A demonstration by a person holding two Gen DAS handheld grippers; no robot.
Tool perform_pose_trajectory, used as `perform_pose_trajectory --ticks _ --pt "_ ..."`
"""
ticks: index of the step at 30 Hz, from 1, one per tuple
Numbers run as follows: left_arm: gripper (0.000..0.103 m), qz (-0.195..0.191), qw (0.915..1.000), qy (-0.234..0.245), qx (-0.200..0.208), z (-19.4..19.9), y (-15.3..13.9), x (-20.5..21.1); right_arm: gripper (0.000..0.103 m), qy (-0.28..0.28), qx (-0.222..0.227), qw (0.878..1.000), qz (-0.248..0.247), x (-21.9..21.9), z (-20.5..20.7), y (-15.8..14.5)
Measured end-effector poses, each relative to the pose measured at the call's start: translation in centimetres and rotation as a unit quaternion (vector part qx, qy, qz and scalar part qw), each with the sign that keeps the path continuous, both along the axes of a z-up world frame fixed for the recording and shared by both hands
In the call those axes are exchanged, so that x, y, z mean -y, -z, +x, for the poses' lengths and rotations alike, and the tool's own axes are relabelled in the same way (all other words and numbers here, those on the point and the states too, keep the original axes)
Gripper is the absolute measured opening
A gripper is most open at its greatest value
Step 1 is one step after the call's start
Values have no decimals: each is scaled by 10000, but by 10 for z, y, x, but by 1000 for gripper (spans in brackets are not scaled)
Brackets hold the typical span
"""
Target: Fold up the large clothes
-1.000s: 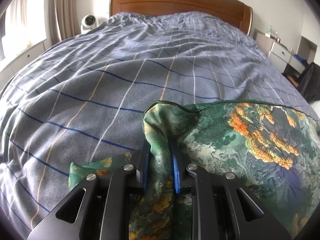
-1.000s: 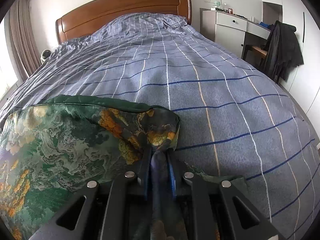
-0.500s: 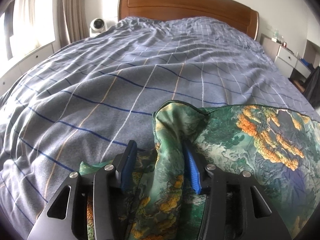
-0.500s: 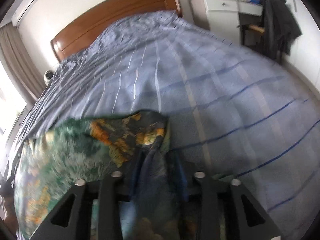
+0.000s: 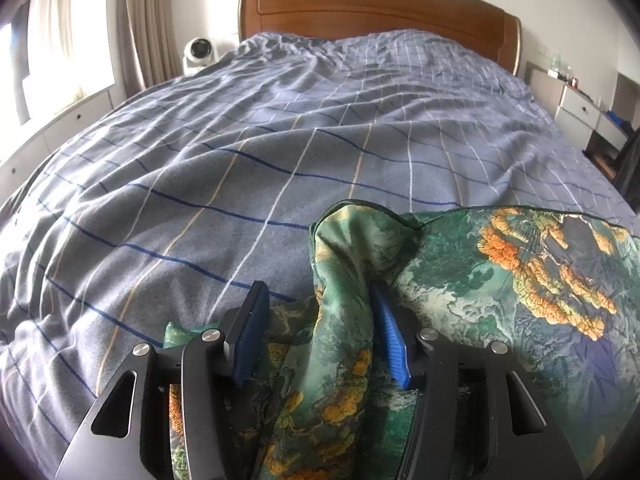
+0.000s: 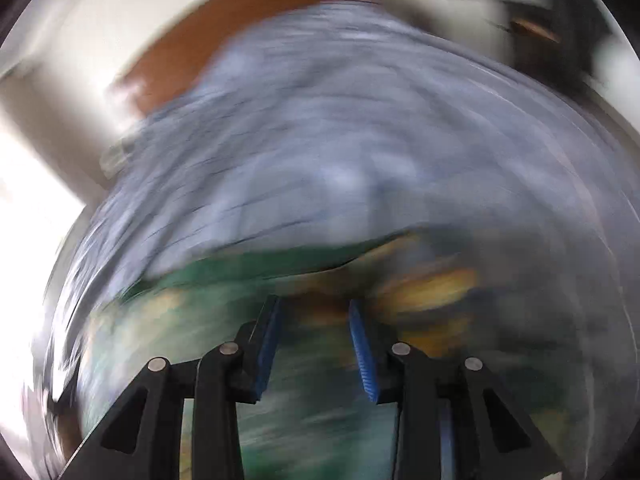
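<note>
A green garment [image 5: 500, 280] with an orange and grey landscape print lies on the blue checked bed cover [image 5: 280, 140]. One corner of it stands up in a bunched fold between the blue pads of my left gripper [image 5: 318, 286]. The jaws are opening: the fold leans on the right pad [image 5: 390, 340] and is clear of the left one. The right wrist view is heavily blurred. There my right gripper [image 6: 313, 300] hangs above the green garment [image 6: 248, 272] with its jaws apart and closing, and no cloth shows pinched between the pads.
A brown wooden headboard [image 5: 376, 8] closes the far end of the bed. A white round fan [image 5: 198, 50] and curtains [image 5: 148, 20] stand at the far left. White drawers [image 5: 580, 108] and a dark hanging garment [image 5: 630, 168] are at the right.
Both grippers have let go of the garment corners they pinched and their jaws stand apart. The right gripper has lifted and rolled, blurring its view. The left one stayed in place.
</note>
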State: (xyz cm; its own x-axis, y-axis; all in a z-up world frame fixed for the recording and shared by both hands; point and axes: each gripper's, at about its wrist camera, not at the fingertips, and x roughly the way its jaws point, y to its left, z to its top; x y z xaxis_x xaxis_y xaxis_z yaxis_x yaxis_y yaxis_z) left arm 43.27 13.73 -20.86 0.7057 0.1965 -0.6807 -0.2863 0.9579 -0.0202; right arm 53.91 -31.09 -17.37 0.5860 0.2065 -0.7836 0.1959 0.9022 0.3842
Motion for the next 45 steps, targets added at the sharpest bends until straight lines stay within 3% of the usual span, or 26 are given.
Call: perform_pose_trajectory --ticks 1,3,5,8,10,12,13,15,18,19,22,24,28,30,33,42,45 --pt "56 -13 10000 1 -17 1 0 -1 35 318 103 9993 157 14 -6 -3" --pt "57 -36 10000 -6 -59 2 0 -2 38 317 482 9983 12 17 -25 -26" --pt "59 -30 9999 -23 -102 4 -1 -2 39 -332 867 9954 -230 0 -52 -55" --pt "68 22 9996 -109 -249 7 -4 -2 39 -1465 1161 9822 160 -27 -112 -72" --pt "76 14 9991 -122 -415 9 -10 -4 39 -1761 945 9794 293 -32 -142 -58" --pt "77 -33 9983 -18 -576 6 -22 -5 37 -1554 310 9873 -134 -27 -166 -26" --pt "77 -31 9982 46 -598 1 -28 -4 32 -1345 198 9902 -323 -19 -178 -15" --pt "78 -8 9988 282 -406 -17 -56 5 34 -995 405 9938 -302 -9 -200 -18" --pt "92 -19 9940 1087 73 -45 -102 44 43 -584 852 9938 -419 -10 -239 -39" --pt "99 -51 9902 1380 191 -49 -114 60 44 -543 1070 9917 -466 -16 -254 -43" --pt "101 -209 9728 2305 65 -42 -129 117 45 -737 1301 9879 -422 -35 -275 -38" --pt "101 -62 9648 2623 -199 -20 -126 161 45 -941 1282 9865 -376 -45 -285 -33" --pt "99 210 9634 2550 -799 21 -88 209 45 -1214 1198 9852 -169 -52 -315 -20" --pt "92 383 9600 2566 -1055 21 -65 222 45 -1276 1194 9845 -140 -52 -330 -18" --pt "91 508 9544 2742 -1062 -9 -44 225 45 -1281 1188 9845 -128 -45 -347 -11" --pt "96 746 9495 2962 -712 -101 -45 224 45 -941 943 9911 79 -25 -360 -1" --pt "96 899 9404 3205 -701 -130 -44 237 48 -674 958 9931 106 -20 -350 -8"
